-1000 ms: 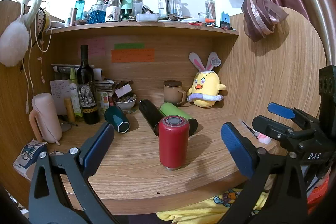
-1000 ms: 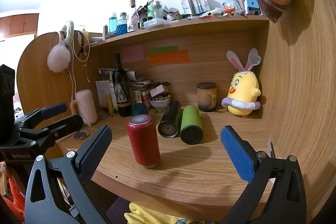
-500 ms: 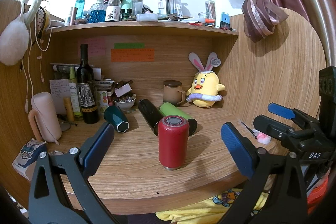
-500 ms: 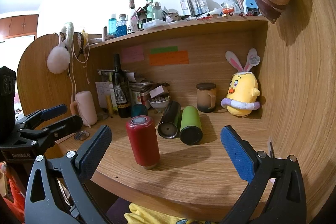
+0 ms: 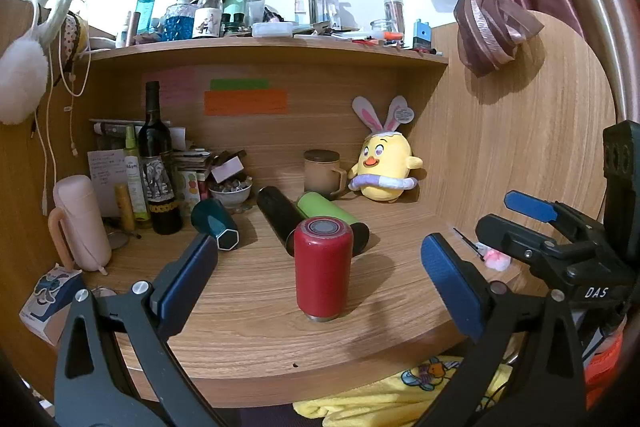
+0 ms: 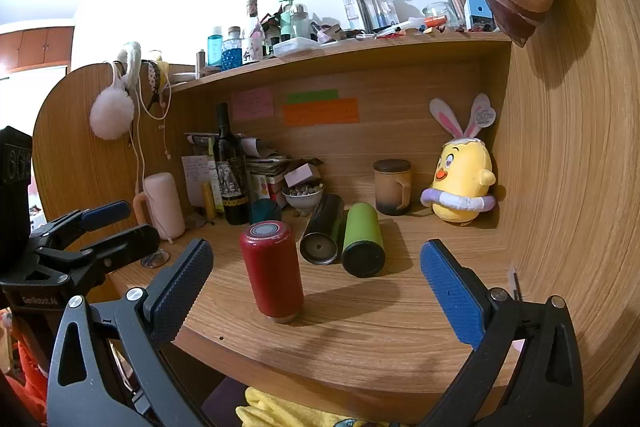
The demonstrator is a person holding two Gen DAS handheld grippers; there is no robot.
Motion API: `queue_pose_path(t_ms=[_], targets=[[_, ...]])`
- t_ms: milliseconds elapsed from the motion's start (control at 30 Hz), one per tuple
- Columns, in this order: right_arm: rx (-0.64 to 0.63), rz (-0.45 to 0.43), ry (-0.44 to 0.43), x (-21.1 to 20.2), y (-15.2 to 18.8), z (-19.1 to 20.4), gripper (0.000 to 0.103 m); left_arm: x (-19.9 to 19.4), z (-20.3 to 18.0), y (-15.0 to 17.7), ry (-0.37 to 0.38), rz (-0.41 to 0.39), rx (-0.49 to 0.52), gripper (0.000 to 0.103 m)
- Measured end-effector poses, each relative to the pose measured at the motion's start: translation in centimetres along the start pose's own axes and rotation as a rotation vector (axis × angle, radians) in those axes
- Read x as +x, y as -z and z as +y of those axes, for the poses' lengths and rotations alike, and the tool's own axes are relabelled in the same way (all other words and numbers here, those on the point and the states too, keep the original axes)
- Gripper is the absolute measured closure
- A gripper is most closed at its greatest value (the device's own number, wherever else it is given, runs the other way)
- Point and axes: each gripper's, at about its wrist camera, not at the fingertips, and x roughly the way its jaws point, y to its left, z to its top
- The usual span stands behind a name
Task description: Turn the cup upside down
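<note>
A red cylindrical cup (image 5: 323,269) stands on end on the wooden desk (image 5: 248,315), with a metal rim at the bottom and a grey disc on top. It also shows in the right wrist view (image 6: 273,273). My left gripper (image 5: 320,271) is open and empty, its blue pads on either side of the cup but nearer the camera, apart from it. My right gripper (image 6: 316,275) is open and empty, with the cup left of centre between its pads, apart from it. Each gripper shows at the edge of the other's view.
Behind the red cup lie a black cup (image 5: 278,213), a green cup (image 5: 332,215) and a teal cup (image 5: 214,223). Further back stand a brown mug (image 5: 322,173), a yellow plush chick (image 5: 384,167), a wine bottle (image 5: 158,163) and a pink bottle (image 5: 80,223). A cluttered shelf (image 5: 260,45) hangs above.
</note>
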Motion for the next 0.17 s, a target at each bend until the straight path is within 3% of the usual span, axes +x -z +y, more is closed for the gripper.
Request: queue_pose_path(t_ms=[167], targets=[[0.000, -0.001, 0.001, 0.03, -0.01, 0.01, 0.000, 0.17, 0.03, 0.00, 0.008, 0.007, -0.012, 0.000]])
